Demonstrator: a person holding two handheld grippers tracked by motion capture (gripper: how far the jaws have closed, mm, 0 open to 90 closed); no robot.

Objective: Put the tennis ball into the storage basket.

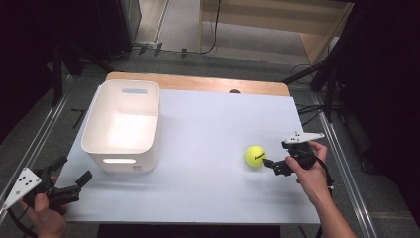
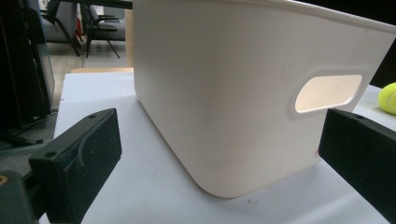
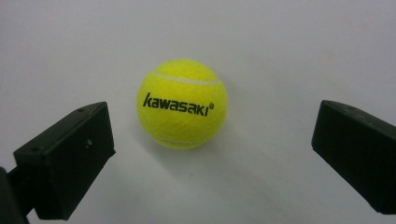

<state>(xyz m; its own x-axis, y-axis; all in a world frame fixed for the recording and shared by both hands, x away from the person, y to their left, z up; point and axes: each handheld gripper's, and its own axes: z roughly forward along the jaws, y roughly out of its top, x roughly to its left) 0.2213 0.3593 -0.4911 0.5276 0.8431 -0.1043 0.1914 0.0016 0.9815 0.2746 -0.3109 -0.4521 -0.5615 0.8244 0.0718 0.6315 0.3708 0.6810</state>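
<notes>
A yellow tennis ball (image 1: 255, 155) printed "kawasaki" lies on the white table sheet (image 1: 208, 119), right of centre. My right gripper (image 1: 271, 165) is just to its right, open and pointing at it. In the right gripper view the ball (image 3: 182, 103) sits a little ahead of the right gripper (image 3: 214, 125), between the lines of the two spread jaws and untouched. A white plastic bin (image 1: 121, 161) with handle slots stands at the left. My left gripper (image 1: 74, 169) hovers open near the table's front left corner, facing the bin's (image 2: 224, 93) near corner.
A wooden table edge (image 1: 198, 82) shows beyond the sheet at the back. Metal rails (image 1: 39, 144) run along both sides of the table. The ball (image 2: 388, 98) peeks past the bin's right side in the left gripper view. Chairs stand far off on the floor.
</notes>
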